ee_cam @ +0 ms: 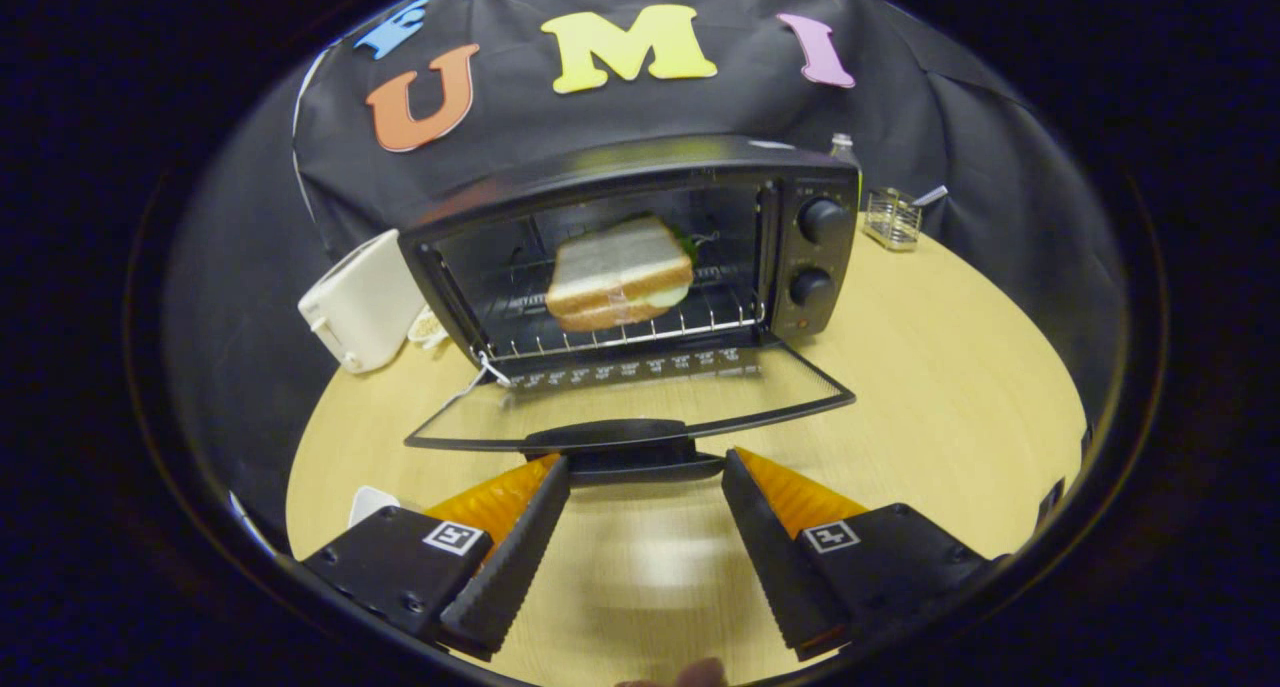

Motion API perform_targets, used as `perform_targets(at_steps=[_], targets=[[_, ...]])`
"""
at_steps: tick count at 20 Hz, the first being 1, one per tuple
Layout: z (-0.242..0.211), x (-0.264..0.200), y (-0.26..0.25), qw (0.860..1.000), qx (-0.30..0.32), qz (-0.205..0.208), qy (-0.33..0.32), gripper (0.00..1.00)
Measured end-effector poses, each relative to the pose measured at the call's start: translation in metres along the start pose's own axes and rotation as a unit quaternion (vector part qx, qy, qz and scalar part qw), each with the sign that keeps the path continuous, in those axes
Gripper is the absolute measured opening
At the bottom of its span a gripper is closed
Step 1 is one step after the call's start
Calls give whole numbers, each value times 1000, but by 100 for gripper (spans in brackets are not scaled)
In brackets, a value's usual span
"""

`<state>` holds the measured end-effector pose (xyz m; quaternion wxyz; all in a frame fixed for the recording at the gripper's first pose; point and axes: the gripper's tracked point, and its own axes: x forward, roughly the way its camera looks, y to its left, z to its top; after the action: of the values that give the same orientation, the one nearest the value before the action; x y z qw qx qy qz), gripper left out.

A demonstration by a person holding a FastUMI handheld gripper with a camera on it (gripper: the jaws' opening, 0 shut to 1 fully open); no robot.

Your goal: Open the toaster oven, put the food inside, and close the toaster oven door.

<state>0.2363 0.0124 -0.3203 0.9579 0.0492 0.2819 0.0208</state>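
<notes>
A black toaster oven (810,247) stands on the round wooden table (950,387) with its glass door (640,399) folded down flat toward me. A sandwich (618,273) of white bread lies on the wire rack inside the oven. The door's dark handle (612,437) runs along its near edge, just ahead of my fingertips. My gripper (645,472) is open, its two fingers spread wide with nothing between them, the tips close under the handle on either side.
A white appliance (362,302) stands left of the oven. A small wire basket (892,217) sits at the back right, with a bottle top behind the oven. A white object (370,502) lies by the left finger. Two knobs (820,222) face me on the oven's right panel.
</notes>
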Motion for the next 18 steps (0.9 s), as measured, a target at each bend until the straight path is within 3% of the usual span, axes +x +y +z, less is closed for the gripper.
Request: perform_targets(at_steps=[5, 9, 18], targets=[[73, -10, 9, 999, 9, 2, -49, 100], [128, -50, 9, 996, 18, 3, -91, 100], [232, -227, 4, 978, -11, 3, -210, 100]])
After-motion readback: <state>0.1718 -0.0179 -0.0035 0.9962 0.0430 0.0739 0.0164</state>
